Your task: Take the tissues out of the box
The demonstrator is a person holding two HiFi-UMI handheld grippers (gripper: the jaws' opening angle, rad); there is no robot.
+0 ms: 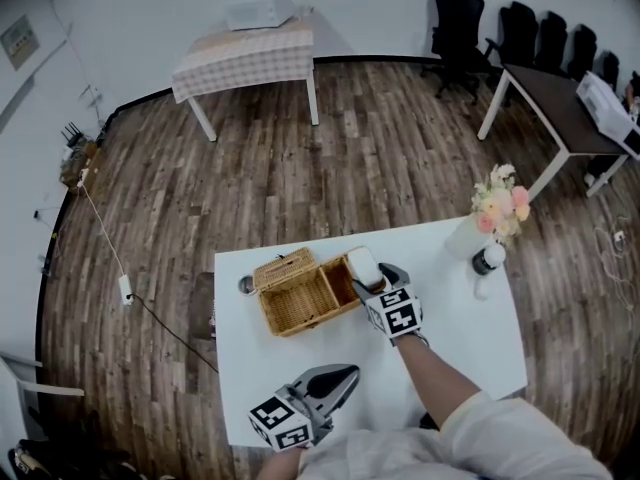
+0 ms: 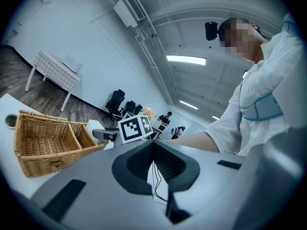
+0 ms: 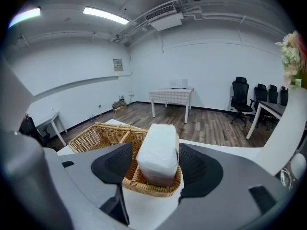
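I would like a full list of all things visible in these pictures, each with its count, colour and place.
table: one, white, before the person
wicker basket: one, brown, lid open, on the table
tissue pack: one, white, upright in the basket's smaller compartment
flowers in vase: one bunch, pink and cream, table's far right
bottle: one, white, black cap, beside the flowers
checked-cloth table: one, far wall
office chairs: several, black, far right
left gripper: one, grey, shut, near table edge
right gripper: one, grey, open, jaws either side of the tissue pack
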